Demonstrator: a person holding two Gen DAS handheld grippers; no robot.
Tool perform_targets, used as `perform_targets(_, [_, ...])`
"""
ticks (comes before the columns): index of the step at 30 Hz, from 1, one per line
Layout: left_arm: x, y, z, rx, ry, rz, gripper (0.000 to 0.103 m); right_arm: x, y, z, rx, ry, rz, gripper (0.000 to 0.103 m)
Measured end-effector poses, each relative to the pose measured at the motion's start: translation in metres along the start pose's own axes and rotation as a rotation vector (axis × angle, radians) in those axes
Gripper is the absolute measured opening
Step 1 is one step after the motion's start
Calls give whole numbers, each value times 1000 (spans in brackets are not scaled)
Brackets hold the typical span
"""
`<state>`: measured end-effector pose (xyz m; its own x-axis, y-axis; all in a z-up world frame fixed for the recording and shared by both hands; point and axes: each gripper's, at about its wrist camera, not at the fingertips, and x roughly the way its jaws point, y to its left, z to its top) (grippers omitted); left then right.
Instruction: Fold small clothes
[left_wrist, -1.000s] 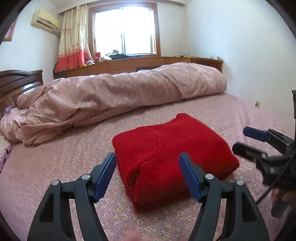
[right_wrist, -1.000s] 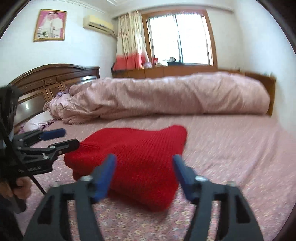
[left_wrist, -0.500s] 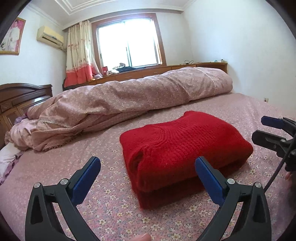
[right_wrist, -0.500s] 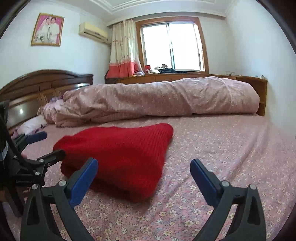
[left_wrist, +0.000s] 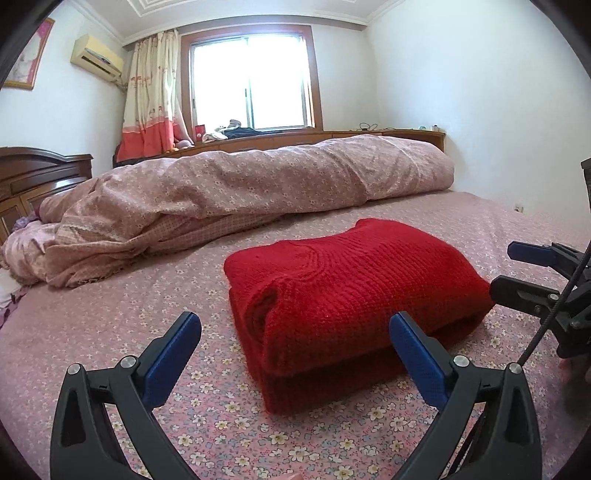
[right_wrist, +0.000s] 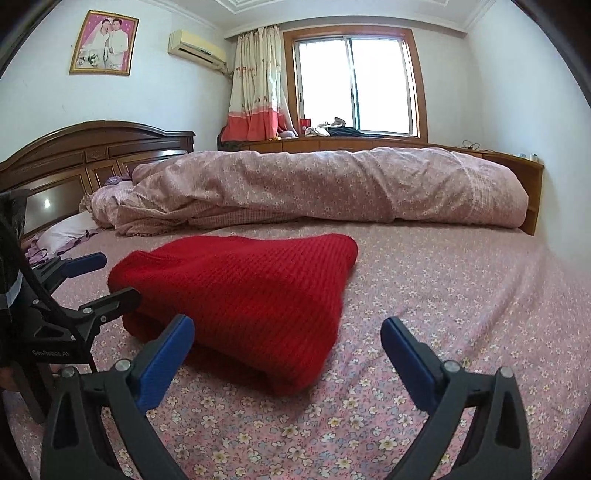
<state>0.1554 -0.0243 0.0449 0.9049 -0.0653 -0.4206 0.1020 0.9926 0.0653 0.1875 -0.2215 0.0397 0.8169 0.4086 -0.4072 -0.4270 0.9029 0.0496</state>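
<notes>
Red sweater (left_wrist: 351, 295) lies folded on the floral bedsheet (left_wrist: 110, 325), twelve o'clock from my left gripper (left_wrist: 295, 343), eleven o'clock from my right gripper (right_wrist: 288, 343), both spread wide holding nothing, rolled quilt (left_wrist: 258, 184) beyond.

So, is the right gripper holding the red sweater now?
No, the right gripper is open and empty, and the folded red sweater lies free on the bed.

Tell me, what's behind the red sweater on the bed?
Behind the folded red sweater lies a long rolled pink flowery quilt across the bed. Past it are a wooden ledge and window. The quilt hides the bed's far edge.
</notes>
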Motion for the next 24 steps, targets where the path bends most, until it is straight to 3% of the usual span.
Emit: perform_targets(24, [1, -4, -1, 13, 4, -14, 99, 4, 8, -1, -34, 24, 1, 103])
